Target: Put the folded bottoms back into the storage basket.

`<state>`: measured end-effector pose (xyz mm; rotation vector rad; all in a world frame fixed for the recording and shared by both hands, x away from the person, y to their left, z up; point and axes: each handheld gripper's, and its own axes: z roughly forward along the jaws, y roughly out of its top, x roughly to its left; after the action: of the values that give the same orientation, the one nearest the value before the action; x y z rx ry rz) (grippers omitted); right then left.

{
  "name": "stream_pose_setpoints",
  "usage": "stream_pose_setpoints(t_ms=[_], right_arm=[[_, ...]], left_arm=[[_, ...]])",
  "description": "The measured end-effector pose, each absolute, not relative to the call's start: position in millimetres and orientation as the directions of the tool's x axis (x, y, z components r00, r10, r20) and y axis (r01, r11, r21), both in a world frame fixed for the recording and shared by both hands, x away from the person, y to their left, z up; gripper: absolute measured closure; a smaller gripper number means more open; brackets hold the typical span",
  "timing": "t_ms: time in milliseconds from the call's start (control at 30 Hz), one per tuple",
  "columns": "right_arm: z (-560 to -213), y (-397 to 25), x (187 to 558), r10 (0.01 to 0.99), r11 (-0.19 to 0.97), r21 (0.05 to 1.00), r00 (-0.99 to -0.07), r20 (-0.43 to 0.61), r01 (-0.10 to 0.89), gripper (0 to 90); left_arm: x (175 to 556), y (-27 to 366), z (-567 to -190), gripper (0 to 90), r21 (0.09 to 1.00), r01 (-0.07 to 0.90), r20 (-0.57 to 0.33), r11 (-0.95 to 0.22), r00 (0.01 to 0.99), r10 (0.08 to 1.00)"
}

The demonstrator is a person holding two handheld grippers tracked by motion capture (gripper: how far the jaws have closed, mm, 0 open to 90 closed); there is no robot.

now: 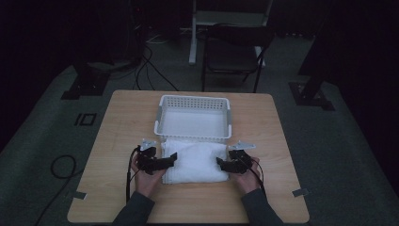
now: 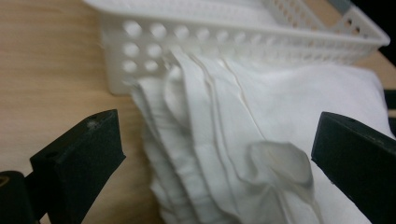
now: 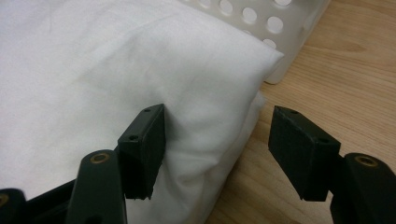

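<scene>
A folded white towel point(image 1: 195, 160) lies on the wooden table just in front of a white perforated basket point(image 1: 162, 117). My left gripper point(image 1: 170, 159) is at the towel's left edge, open wide, with the stacked folded layers of the towel point(image 2: 210, 140) between its jaws and the basket point(image 2: 140, 46) behind. At the towel's right edge my right gripper point(image 1: 220, 163) is open. One of its jaws rests on top of the towel point(image 3: 116, 70) and the other hangs over the bare table beside the towel's corner. The basket point(image 3: 280, 28) stands just beyond.
The light wooden table point(image 1: 117, 122) has free room on both sides of the towel and along its front edge. The basket looks empty inside. Behind the table stands a dark folding chair point(image 1: 233, 52), and cables point(image 1: 61, 165) lie on the grey floor.
</scene>
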<state>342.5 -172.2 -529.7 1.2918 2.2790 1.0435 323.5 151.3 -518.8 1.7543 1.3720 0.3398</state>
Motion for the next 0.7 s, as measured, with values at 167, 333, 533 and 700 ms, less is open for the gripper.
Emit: stream_pose_setpoints(t_ms=[167,333,533,700], right_arm=[[-530,-173,343,0.838,0.322,0.726,-0.539,0.08,0.607,35.8],[-529,-174,343,0.838,0.318,0.727,-0.539,0.086,0.609,33.0],[-517,-178,339,0.862,0.257,0.758,-0.497,0.1,0.599,21.3],[-508,-172,334,0.828,0.229,0.769,-0.534,0.169,0.597,13.2]], left_arm=[[327,143,-534,0.0,0.741,0.666,-0.205,-0.085,0.345,0.916],[332,152,-543,0.0,0.749,0.659,-0.208,-0.067,0.33,0.921],[339,157,-552,0.0,0.721,0.692,-0.296,-0.02,0.335,0.895],[342,161,-555,0.0,0.709,0.706,-0.336,-0.009,0.349,0.875]])
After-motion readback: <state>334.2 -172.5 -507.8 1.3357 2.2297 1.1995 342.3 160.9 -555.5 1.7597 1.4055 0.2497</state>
